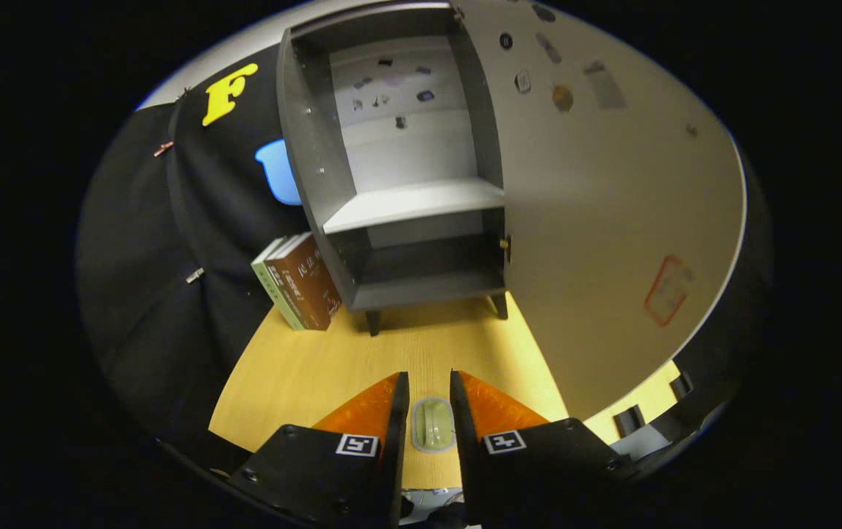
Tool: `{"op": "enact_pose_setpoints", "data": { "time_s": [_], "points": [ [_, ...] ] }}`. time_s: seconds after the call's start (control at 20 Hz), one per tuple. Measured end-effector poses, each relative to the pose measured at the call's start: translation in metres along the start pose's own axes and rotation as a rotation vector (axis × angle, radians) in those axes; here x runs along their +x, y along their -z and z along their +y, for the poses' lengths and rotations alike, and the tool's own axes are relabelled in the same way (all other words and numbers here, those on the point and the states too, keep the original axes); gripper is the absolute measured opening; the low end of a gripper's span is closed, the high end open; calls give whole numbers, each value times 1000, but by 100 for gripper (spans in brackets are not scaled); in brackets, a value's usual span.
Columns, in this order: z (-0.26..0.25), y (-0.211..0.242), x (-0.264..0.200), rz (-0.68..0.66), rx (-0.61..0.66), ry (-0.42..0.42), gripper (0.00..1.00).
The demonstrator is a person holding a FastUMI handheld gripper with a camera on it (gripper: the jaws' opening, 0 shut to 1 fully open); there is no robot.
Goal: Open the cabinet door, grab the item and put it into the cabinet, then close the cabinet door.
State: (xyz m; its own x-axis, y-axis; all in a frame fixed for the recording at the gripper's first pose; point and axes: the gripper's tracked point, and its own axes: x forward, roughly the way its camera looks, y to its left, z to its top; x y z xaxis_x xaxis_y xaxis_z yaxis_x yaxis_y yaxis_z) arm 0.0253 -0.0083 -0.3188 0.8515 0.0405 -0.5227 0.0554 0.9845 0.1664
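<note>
Small pale-green item (433,425) lies on the desk (303,375) between the parted fingers (429,389), not visibly pressed by either; cabinet (399,206) beyond, its door (597,220) swung open, books (297,283) beside it.

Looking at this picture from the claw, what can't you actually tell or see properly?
- Small pale green item between the claw's fingers: too small to identify; contact unclear.
- Small things stuck on the open cabinet door: blurred.
- Books beside the cabinet: partly hidden by its side wall.
- Table: near edge covered by the claw.
</note>
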Motion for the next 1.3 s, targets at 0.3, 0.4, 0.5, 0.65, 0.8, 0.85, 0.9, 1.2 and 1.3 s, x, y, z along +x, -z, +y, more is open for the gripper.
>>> {"op": "enact_pose_setpoints", "data": {
  "time_s": [0.3, 0.4, 0.5, 0.65, 0.8, 0.85, 0.9, 1.2, 1.3],
  "points": [
    [10, 66, 56, 168, -60, 33, 37],
    [12, 88, 71, 228, -63, 26, 37],
    [10, 107, 88, 275, -61, 37, 38],
    [0, 138, 106, 354, -67, 61, 38],
    [-7, 158, 125, 407, -43, 67, 38],
    [-10, 162, 130, 413, -47, 76, 38],
    [-13, 165, 134, 419, -54, 85, 38],
    [-16, 181, 153, 460, -81, 94, 38],
    [-17, 188, 158, 476, -96, 102, 38]
  ]
}}
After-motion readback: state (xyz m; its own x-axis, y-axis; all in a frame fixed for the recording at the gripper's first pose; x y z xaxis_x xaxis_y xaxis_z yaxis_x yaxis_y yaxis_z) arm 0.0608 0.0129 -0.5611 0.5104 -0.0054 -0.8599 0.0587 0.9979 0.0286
